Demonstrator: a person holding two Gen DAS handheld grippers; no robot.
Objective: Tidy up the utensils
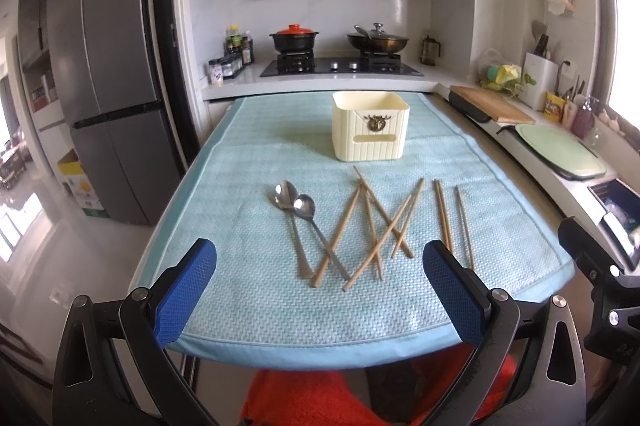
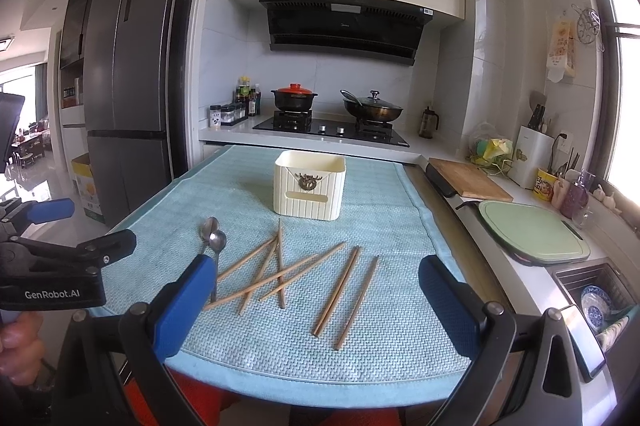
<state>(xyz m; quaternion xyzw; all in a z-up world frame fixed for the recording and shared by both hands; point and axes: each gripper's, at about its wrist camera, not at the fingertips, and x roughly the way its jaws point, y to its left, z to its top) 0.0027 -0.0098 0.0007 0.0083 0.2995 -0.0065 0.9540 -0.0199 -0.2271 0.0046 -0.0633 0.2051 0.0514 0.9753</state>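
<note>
Both grippers hang above the near edge of the table, empty. The left gripper [image 1: 319, 290] has its blue fingers spread wide over the near edge of the light blue cloth [image 1: 280, 310]; the right gripper [image 2: 316, 306] is spread just as wide, closer to the near right corner. In the right wrist view a hand [image 2: 18, 346] grips the left tool's handle at the lower left.

On the cloth, just beyond the fingers, lie the utensils. Two metal spoons [image 1: 298, 210] rest side by side toward the left, bowls pointing to the far edge and touching each other. Beside them, in the middle, a heap of wooden chopsticks [image 1: 374, 222] lies crossed over one another, and one stick crosses a spoon handle. To the right, apart from the heap, a pair of chopsticks [image 1: 443, 216] lies side by side, with a single chopstick [image 1: 464, 226] just beside them.

Farther back, near the middle of the far edge, stands a cream ribbed box [image 1: 370, 126], open at the top, upright.

Beyond the table is a stove [image 1: 340, 66] with a black pot and a lidded pan.
</note>
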